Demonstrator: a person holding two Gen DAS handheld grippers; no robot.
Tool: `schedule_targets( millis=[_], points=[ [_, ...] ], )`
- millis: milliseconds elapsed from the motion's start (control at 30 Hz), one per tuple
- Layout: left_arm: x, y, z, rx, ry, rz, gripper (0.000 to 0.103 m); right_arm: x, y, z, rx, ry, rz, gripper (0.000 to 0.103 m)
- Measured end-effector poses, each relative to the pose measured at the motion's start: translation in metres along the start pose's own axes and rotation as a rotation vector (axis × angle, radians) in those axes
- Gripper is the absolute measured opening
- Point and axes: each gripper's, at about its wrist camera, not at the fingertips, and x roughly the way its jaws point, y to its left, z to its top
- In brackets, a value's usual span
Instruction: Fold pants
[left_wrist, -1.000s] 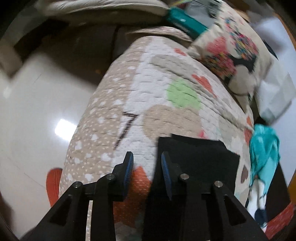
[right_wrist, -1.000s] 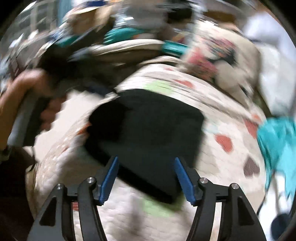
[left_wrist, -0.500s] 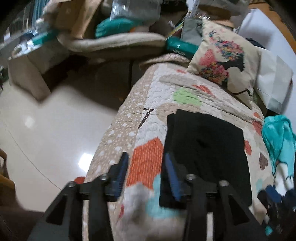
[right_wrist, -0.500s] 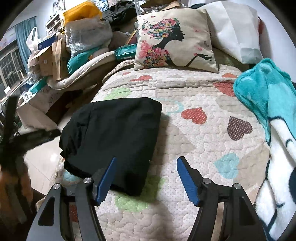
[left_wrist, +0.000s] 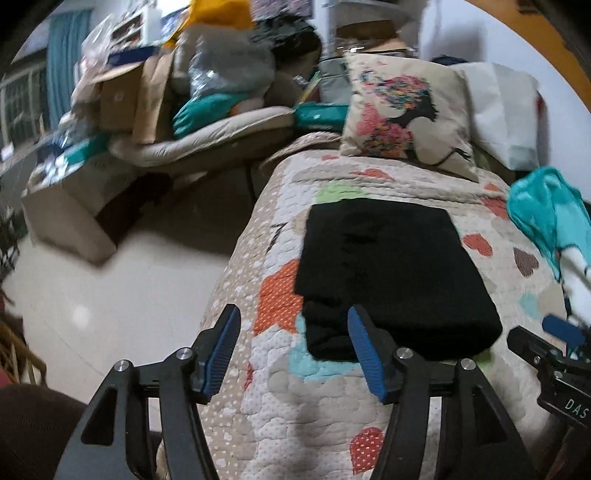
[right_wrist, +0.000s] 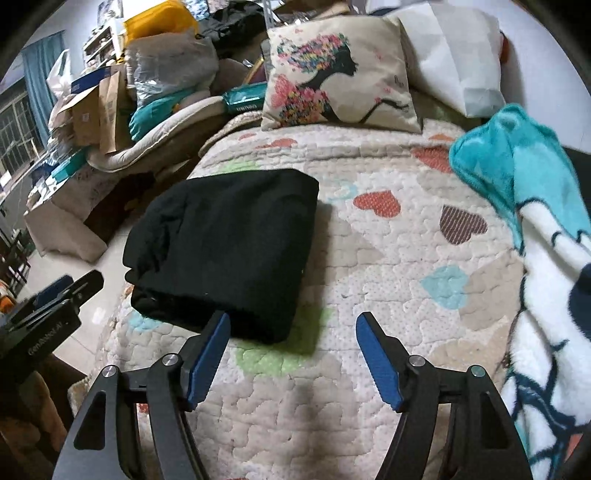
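Observation:
The black pants (left_wrist: 391, 273) lie folded into a thick rectangle on the quilted heart-pattern bedspread (left_wrist: 317, 402), near its left edge; they also show in the right wrist view (right_wrist: 225, 243). My left gripper (left_wrist: 293, 325) is open and empty, above the quilt just short of the pants' near edge. My right gripper (right_wrist: 293, 330) is open and empty, near the pants' near right corner. Each gripper shows at the edge of the other's view: the right one (left_wrist: 554, 354), the left one (right_wrist: 55, 299).
A printed pillow (right_wrist: 340, 74) and a white bag (right_wrist: 450, 55) lie at the bed's head. A teal and white blanket (right_wrist: 535, 229) lies along the right side. Cardboard boxes (left_wrist: 122, 99) and bedding are piled to the left. The tiled floor (left_wrist: 110, 291) is left of the bed.
Both grippers have pulled back from the pants toward the bed's near end. The left gripper's fingers, close together before, have opened wide. The folded pants lie still.

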Motion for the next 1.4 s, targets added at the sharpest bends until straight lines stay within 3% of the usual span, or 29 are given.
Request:
schedule_targets(
  millis=[233,833,1400],
  points=[
    [0.005,-0.018,-0.005,0.087,0.017,-0.022,0.064,0.003,0.002,-0.002,-0.003,0.008,-0.018,0.080],
    [0.035,-0.010,-0.013,0.021,0.179,-0.069,0.064,0.014,0.008,-0.009,-0.019,0.049,-0.040,0.081],
    [0.036,-0.011,-0.014,0.026,0.187,-0.081,0.064,0.016,0.006,-0.008,-0.010,0.052,-0.055,0.084]
  ],
)
